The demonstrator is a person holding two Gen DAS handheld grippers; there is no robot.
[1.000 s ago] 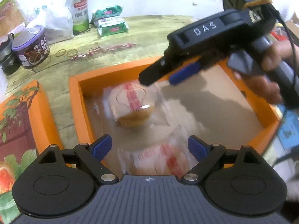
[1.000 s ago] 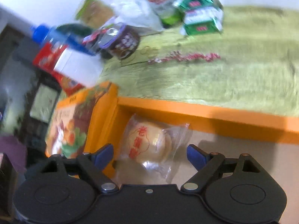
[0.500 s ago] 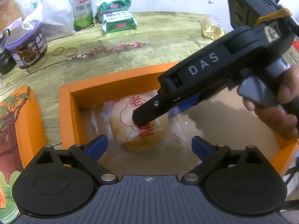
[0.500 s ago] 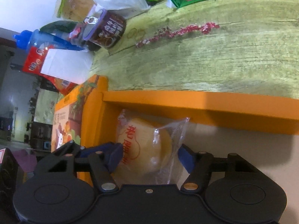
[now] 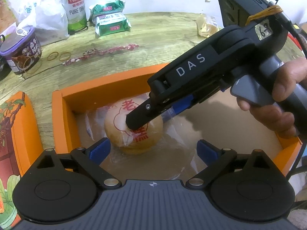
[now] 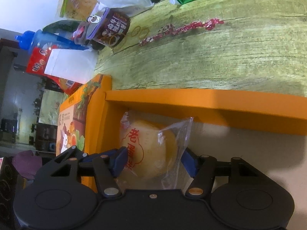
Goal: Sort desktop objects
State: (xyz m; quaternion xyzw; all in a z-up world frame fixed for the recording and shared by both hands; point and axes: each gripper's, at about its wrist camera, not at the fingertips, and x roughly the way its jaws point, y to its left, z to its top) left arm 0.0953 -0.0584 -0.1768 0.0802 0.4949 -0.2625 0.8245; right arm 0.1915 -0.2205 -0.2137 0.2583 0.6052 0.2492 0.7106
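Note:
A round cake in clear wrap with red print lies in the back left corner of the orange box. My right gripper reaches down into the box from the right, held by a hand. In the right wrist view its blue pads press on both sides of the wrapped cake, beside the box wall. My left gripper hangs open over the box's near part. Nothing sits between its fingers, and the cake lies just beyond its left pad.
A printed orange lid lies left of the box. At the back of the wooden table stand a green beer can, green packets, a purple tin and rubber bands. A blue bottle stands far left.
My right gripper has sunk into the box and closed its jaws on the wrapped cake. The left gripper's jaws have widened, and it has drifted slightly over the box.

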